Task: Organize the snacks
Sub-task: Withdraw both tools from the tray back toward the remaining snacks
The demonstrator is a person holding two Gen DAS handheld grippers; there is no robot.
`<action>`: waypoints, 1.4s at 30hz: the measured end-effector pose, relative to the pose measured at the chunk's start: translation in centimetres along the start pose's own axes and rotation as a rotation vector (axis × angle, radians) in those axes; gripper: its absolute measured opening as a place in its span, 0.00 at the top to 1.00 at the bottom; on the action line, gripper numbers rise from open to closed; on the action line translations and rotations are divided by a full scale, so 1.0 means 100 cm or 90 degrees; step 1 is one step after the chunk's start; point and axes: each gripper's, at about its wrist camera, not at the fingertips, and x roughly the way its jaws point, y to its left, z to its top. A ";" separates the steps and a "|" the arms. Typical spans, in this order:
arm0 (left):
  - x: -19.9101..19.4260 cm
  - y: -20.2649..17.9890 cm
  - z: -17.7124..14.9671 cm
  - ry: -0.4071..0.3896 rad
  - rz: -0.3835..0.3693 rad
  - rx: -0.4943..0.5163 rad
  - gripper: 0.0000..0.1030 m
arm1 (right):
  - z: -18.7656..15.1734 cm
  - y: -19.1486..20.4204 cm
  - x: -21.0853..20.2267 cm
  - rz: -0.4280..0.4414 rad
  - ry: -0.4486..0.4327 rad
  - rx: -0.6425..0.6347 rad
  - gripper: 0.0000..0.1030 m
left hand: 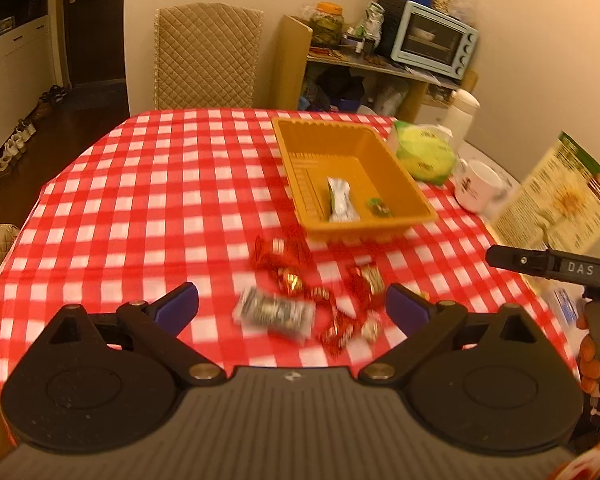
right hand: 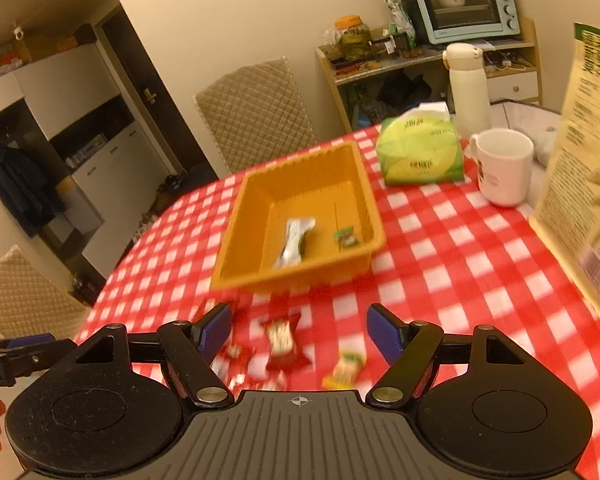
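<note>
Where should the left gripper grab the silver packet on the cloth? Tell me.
Grip the silver packet across its short width at the middle, coming down from above. It lies flat and long, crosswise between the open left gripper fingers, so they would have to turn to span it. Red candies crowd its right end.

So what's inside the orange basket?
Two snacks lie in the orange basket: a long silver packet and a small green candy. The near wall hides a thin strip of the floor, so anything tiny there can't be seen.
</note>
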 end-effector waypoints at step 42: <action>-0.061 0.061 -0.104 0.050 0.020 -0.038 0.09 | -0.121 0.027 -0.041 -0.093 0.093 0.024 0.28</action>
